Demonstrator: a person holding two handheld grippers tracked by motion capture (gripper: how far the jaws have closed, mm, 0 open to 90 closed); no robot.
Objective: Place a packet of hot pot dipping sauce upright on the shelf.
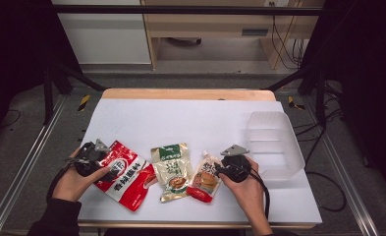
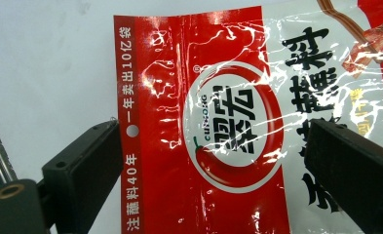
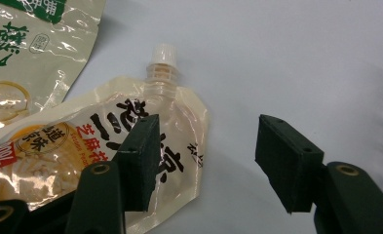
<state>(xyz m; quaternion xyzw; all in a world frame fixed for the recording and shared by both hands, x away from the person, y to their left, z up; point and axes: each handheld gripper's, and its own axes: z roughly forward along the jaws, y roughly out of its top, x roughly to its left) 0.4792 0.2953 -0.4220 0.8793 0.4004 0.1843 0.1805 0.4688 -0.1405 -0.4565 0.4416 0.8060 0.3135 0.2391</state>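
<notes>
A red sauce pouch (image 1: 124, 177) lies flat at the table's front left. My left gripper (image 1: 104, 164) hovers over its top end. In the left gripper view my left gripper (image 2: 213, 151) stands open, its jaws wide apart on either side of the red pouch (image 2: 203, 146), pads not pressing it. A cream spout pouch (image 1: 205, 178) lies right of centre. My right gripper (image 1: 220, 170) is at its right edge. In the right gripper view my right gripper (image 3: 206, 156) is open: one jaw over the spout pouch (image 3: 106, 141), the other over bare table.
A cream and green pouch (image 1: 172, 171) lies between the red pouch and the spout pouch, and shows again (image 3: 28, 53) in the right gripper view. A clear plastic bin (image 1: 275, 142) stands at the right side. The white mat (image 1: 180, 120) covers the table.
</notes>
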